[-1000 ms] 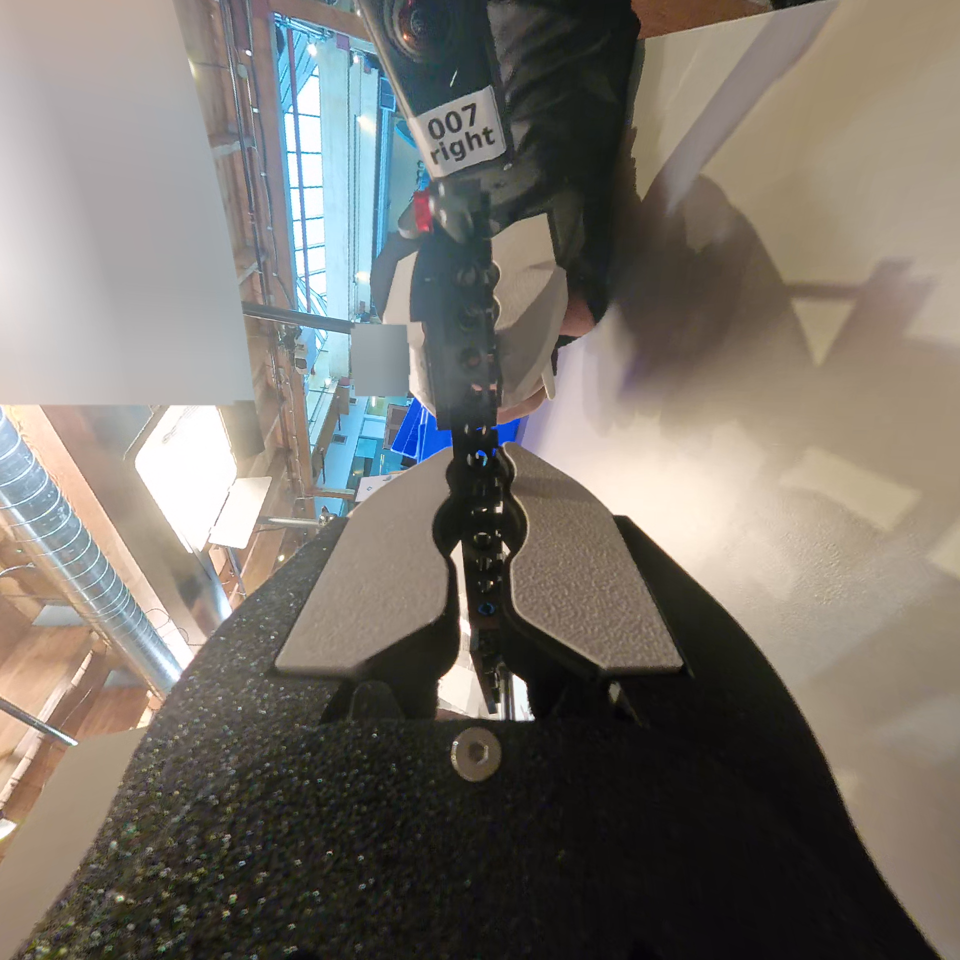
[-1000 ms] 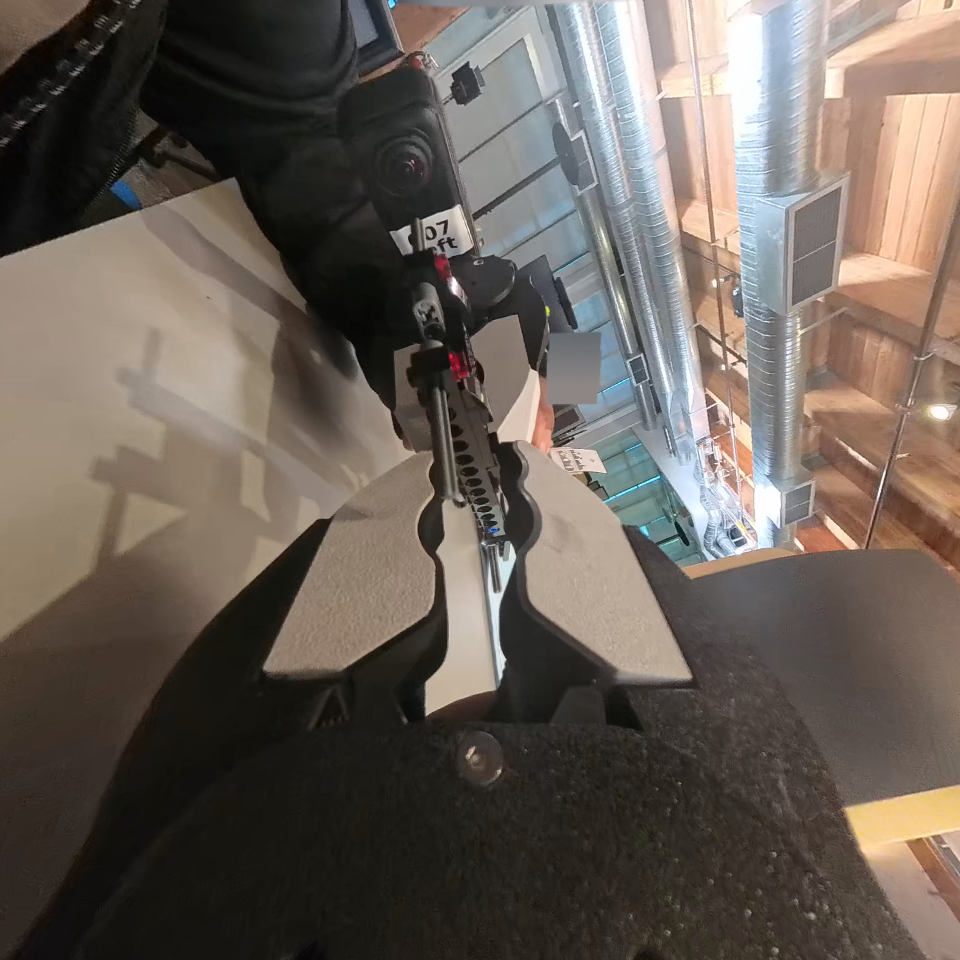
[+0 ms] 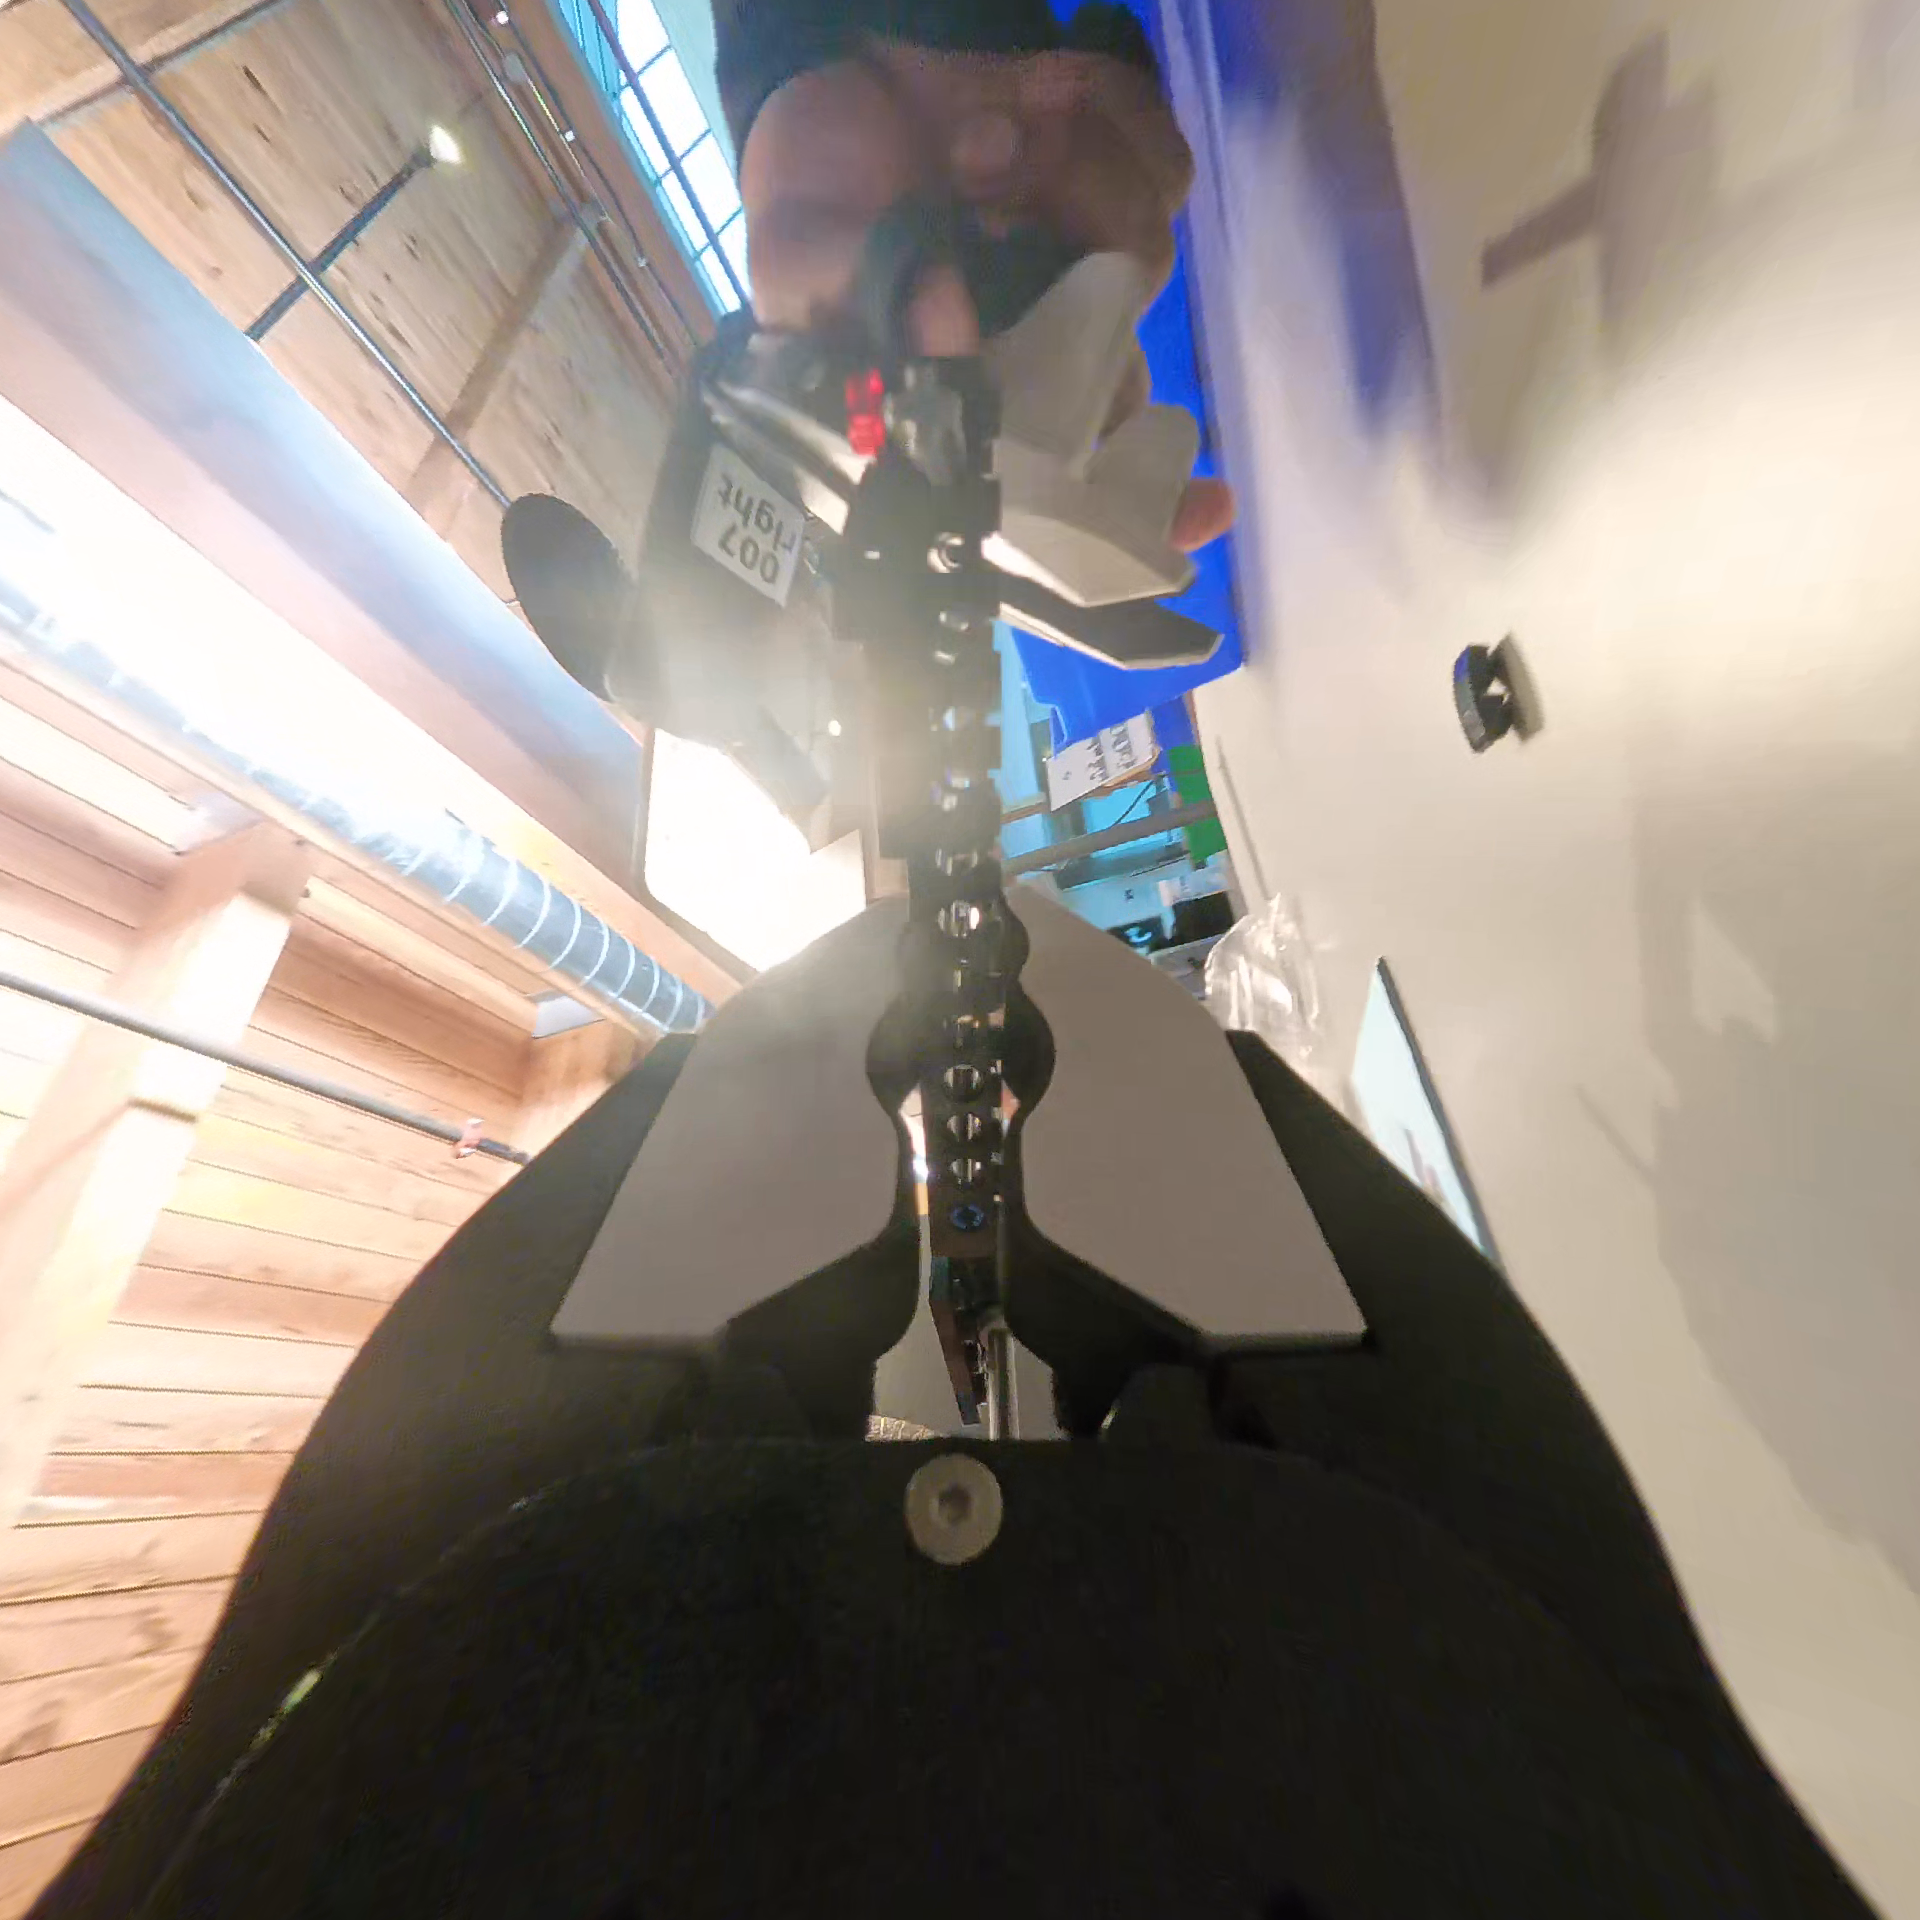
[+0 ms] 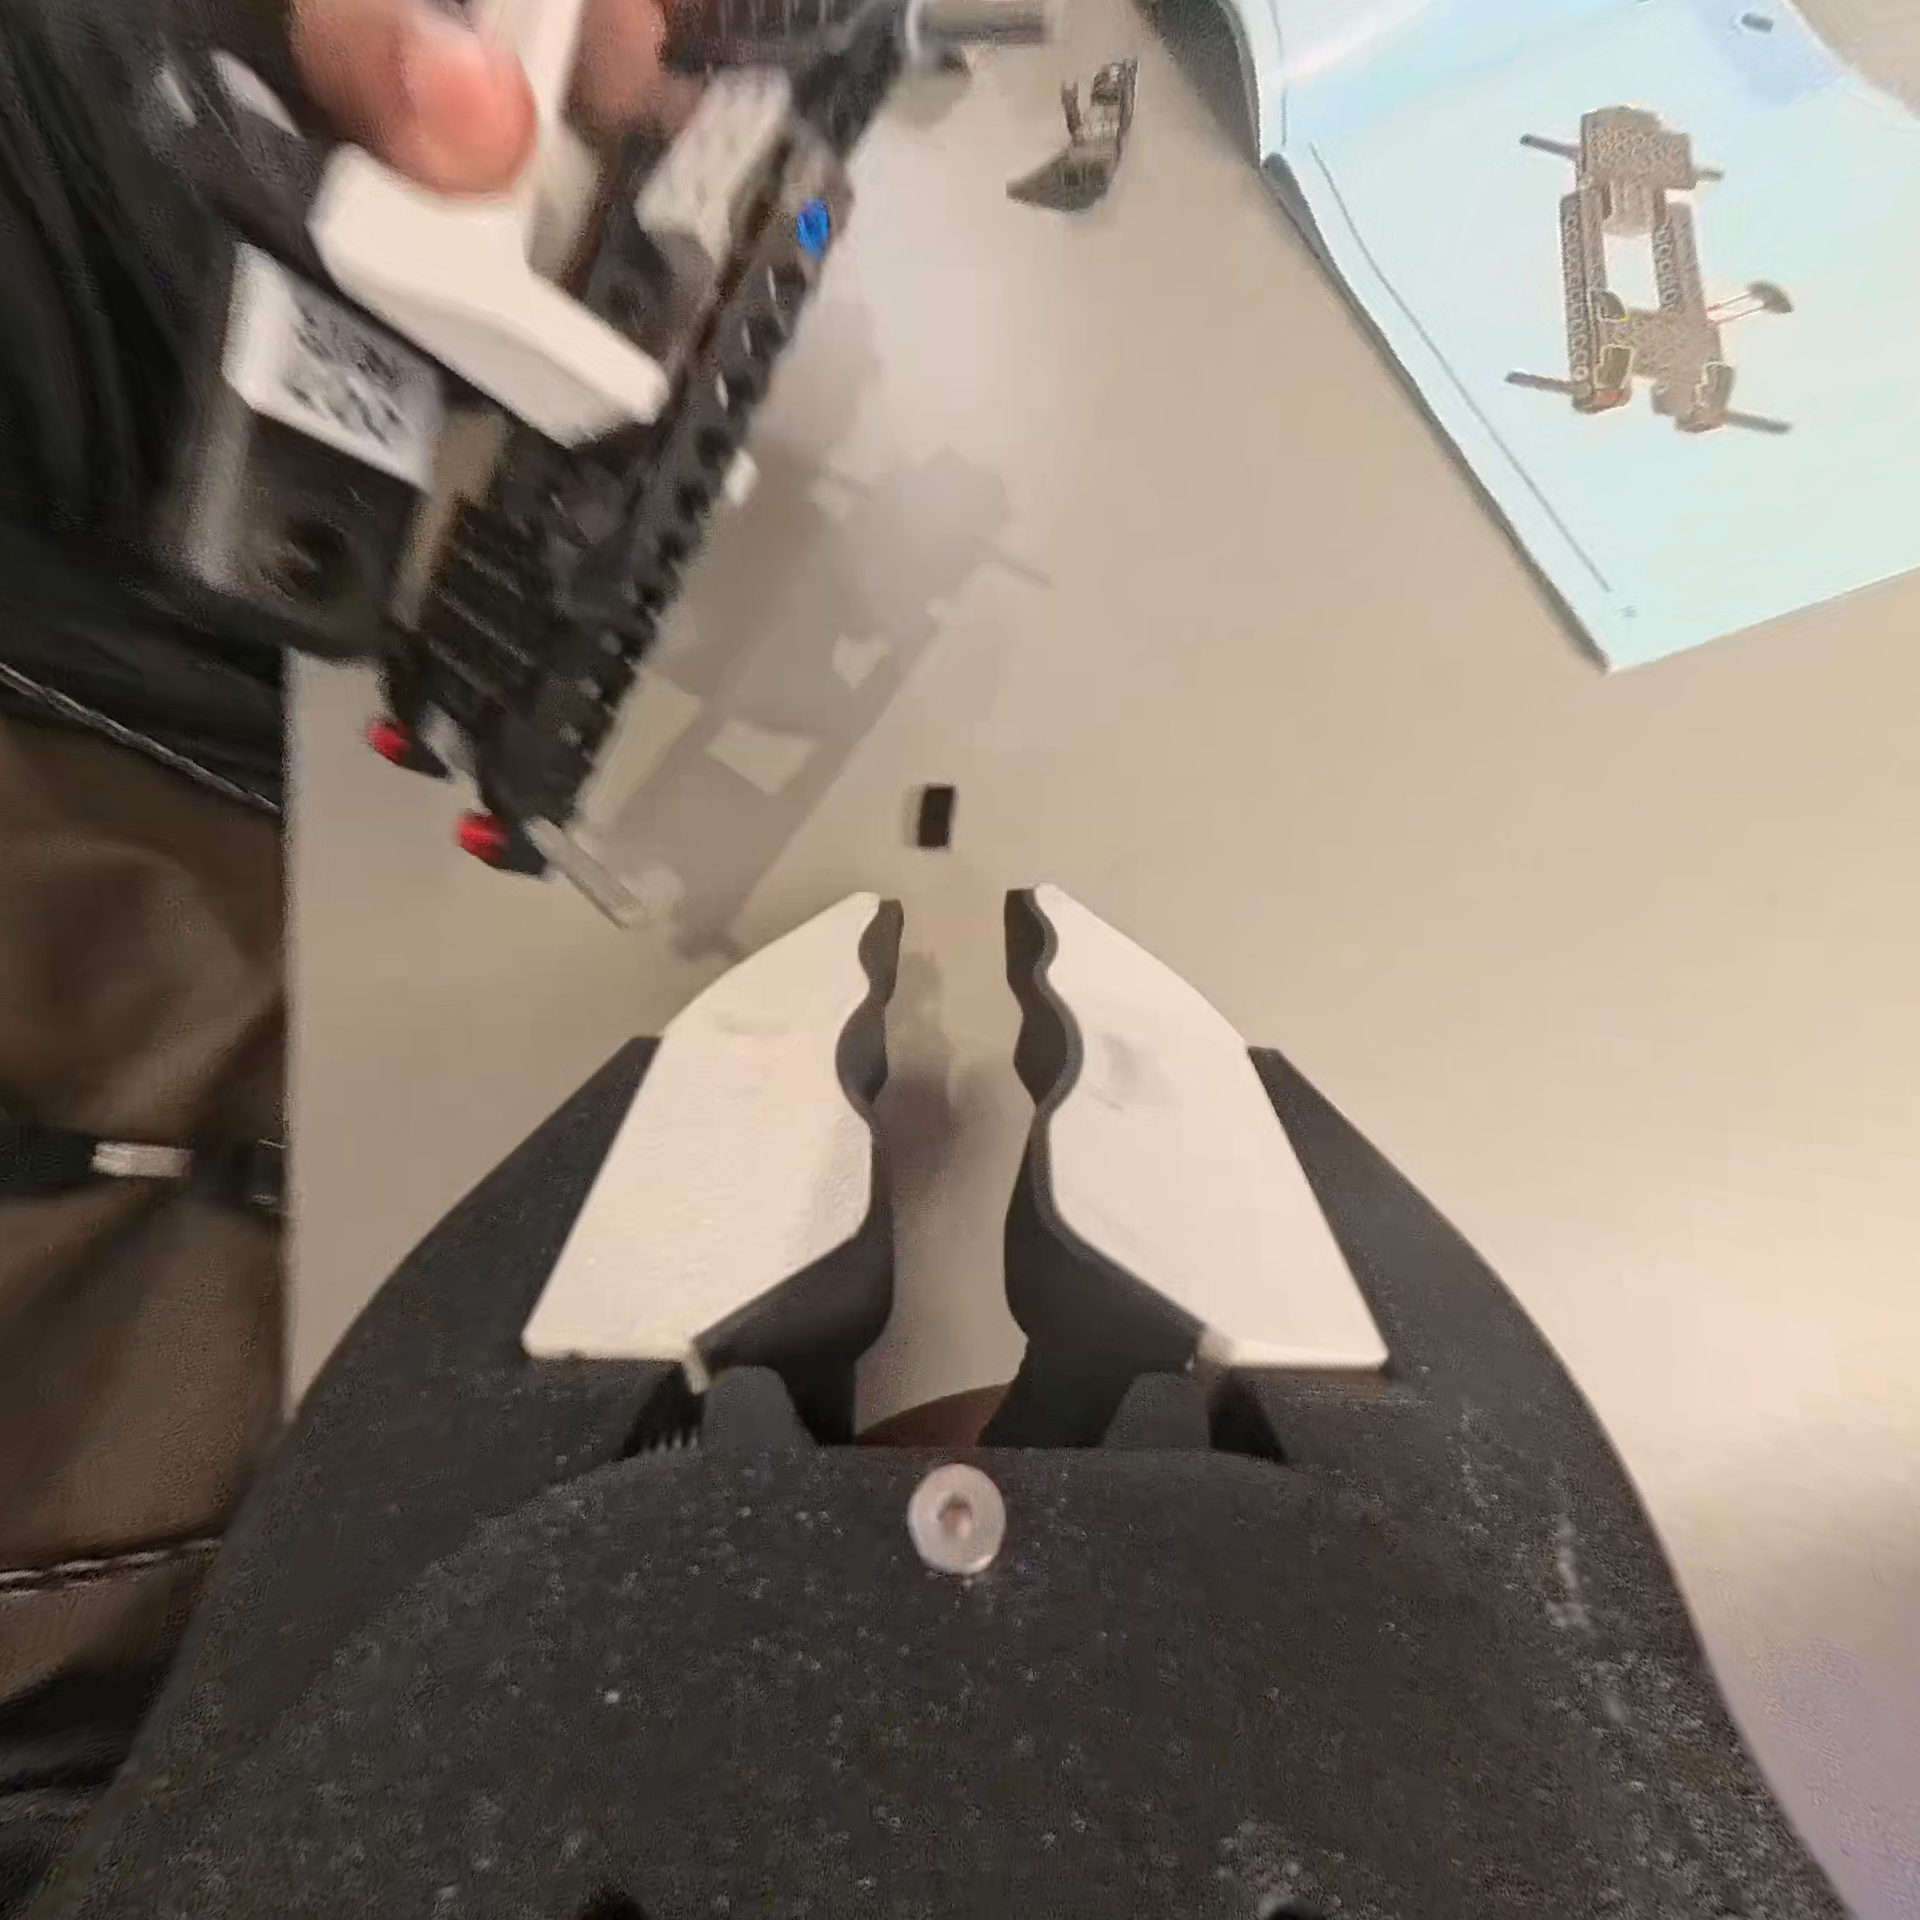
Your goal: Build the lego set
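Above the table (image 4: 1351, 935), left tool (image 3: 961, 925) pinches 1 black beam assembly (image 3: 961, 1039); right tool (image 4: 951, 904) spread, bare.

Left hand-held gripper (image 3: 961, 935) clamped on black holed beam assembly (image 3: 961, 831), white table (image 3: 1662, 935) alongside, right hand-held gripper (image 3: 1091, 540) beyond

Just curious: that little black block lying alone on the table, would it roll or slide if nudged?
The small black piece looks boxy with flat faces, so it would probably slide, not roll. Being tiny, it is likely light and easily knocked across the smooth table.
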{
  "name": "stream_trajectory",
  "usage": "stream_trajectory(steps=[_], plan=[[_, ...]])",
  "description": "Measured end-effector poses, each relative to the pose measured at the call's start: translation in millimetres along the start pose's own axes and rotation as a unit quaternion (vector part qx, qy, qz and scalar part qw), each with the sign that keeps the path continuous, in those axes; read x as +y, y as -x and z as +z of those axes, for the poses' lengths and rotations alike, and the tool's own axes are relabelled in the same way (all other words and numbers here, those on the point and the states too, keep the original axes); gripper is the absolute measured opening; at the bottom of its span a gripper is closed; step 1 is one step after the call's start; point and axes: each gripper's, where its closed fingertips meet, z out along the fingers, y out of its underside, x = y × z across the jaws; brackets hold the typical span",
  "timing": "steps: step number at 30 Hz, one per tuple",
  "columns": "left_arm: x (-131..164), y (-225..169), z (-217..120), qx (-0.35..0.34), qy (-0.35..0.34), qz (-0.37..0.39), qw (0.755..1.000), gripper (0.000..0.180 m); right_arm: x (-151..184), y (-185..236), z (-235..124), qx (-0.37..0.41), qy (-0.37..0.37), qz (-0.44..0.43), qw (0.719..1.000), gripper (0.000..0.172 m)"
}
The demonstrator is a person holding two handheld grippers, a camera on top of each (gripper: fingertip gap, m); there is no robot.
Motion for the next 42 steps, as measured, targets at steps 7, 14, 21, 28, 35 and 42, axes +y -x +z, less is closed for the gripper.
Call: stream_trajectory(steps=[7,14,21,28,35,42], plan=[[2,-10,4,0.005,-0.004,0.056,0.998,0.009,-39,34,2,-0.151,-0.038,0.096,0.983,0.023],[-4,-13,6,-0.007,-0.018,0.1,0.995,0.009,-43,36,16,-0.242,-0.03,0.176,0.954,0.023],[-9,-11,5,-0.012,-0.023,0.111,0.993,0.009,-42,43,18,-0.293,-0.05,0.216,0.93,0.018],[-14,-5,3,-0.019,-0.025,0.125,0.992,0.01,-41,49,17,-0.31,-0.073,0.221,0.922,0.018],[-18,-1,3,-0.016,-0.022,0.142,0.99,0.01,-40,53,16,-0.315,-0.067,0.212,0.923,0.017],[-18,-3,3,-0.01,-0.023,0.141,0.99,0.01,-38,54,15,-0.32,-0.059,0.215,0.921,0.018]])
